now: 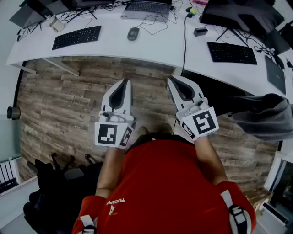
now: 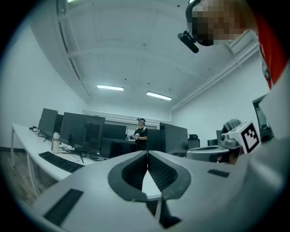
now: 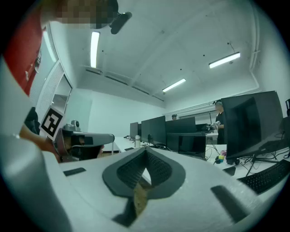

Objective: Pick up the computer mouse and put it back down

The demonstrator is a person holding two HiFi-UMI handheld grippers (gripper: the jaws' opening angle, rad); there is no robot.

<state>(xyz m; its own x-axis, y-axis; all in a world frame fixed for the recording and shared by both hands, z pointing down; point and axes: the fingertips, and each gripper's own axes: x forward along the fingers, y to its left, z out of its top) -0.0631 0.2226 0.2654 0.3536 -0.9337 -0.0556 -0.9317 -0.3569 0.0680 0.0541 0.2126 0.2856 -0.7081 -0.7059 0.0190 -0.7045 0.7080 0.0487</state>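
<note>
Left gripper and right gripper sit side by side in the middle of the head view, over the wood floor, each with its jaws closed together on nothing. The mouse lies on the white desk near the top of the frame, well apart from both tools and up the frame from the left one's tips, between a black keyboard at its left and a laptop at upper right. In the left gripper view the jaws meet at their tips, empty, with a bottle and monitors at middle left. In the right gripper view the jaws likewise touch, holding nothing.
</note>
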